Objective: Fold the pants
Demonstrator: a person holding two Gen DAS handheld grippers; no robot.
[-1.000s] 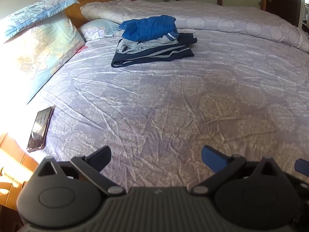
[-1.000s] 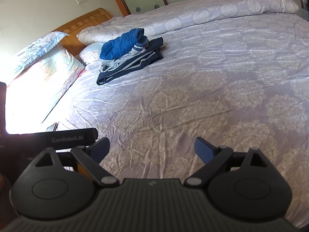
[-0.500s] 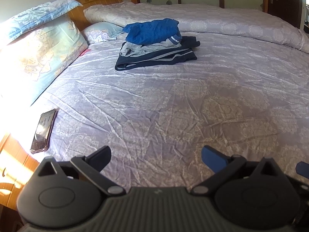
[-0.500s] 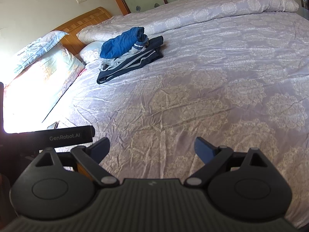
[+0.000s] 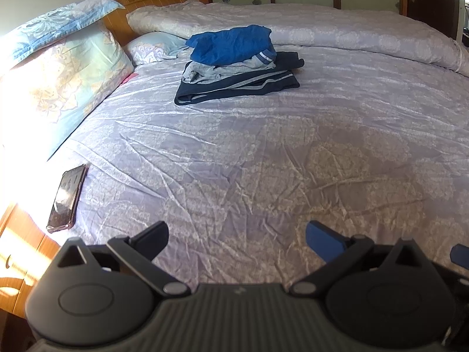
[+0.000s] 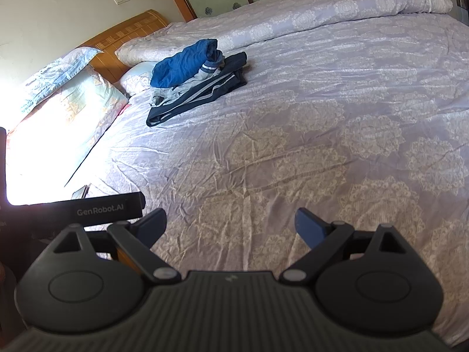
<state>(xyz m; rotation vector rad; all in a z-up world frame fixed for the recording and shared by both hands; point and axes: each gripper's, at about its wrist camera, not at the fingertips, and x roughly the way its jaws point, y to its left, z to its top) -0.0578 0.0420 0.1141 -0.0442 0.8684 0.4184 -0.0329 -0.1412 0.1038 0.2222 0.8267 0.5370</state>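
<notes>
- Clothes are sitting in a pile [image 5: 237, 67] at the far side of the bed [image 5: 263, 161], near the pillows [image 5: 67, 82] — well ahead of us and a little left.
- We are holding the left gripper [image 5: 236, 238] and right gripper [image 6: 231, 223] spread wide, gripping nothing.
- The navy pants [image 6: 196, 99] at the bottom are running crosswise; the left gripper is looking nearer.
- Bare sheet is lying between — the phone [image 5: 66, 198] is sitting at the left edge.

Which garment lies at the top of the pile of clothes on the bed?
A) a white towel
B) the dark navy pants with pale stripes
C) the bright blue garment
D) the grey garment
C: the bright blue garment sits on the grey garment, which rests on the dark navy pants; the right wrist view shows the same order.
</notes>
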